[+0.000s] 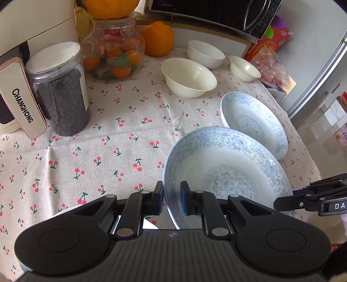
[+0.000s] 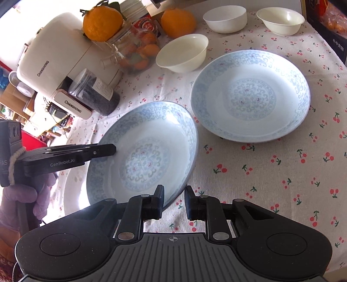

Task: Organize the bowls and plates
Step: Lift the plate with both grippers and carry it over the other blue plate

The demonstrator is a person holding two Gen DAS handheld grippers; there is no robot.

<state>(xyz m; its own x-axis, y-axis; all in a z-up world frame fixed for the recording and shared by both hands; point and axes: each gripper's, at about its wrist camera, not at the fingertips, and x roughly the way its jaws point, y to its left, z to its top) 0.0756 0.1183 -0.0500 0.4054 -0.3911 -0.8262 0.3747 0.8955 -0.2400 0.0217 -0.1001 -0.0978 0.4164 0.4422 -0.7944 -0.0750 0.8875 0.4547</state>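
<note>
My left gripper (image 1: 171,200) is shut on the rim of a blue-patterned plate (image 1: 229,173), which is tilted up off the cloth; it also shows in the right wrist view (image 2: 143,151). My right gripper (image 2: 174,202) straddles the plate's opposite rim with a gap still between its fingers; it appears from the side in the left wrist view (image 1: 288,198). A second patterned plate (image 1: 253,121) (image 2: 251,95) lies flat beyond. Three cream bowls (image 1: 188,77) (image 1: 205,53) (image 1: 245,67) stand further back, the nearest also in the right wrist view (image 2: 182,52).
A glass jar of oranges (image 1: 115,47), a dark-filled jar (image 1: 60,91), a white Changhong appliance (image 2: 54,58) and loose oranges (image 1: 158,39) crowd the left and back. A microwave (image 1: 216,13) sits behind. The table's right edge (image 1: 303,149) is close.
</note>
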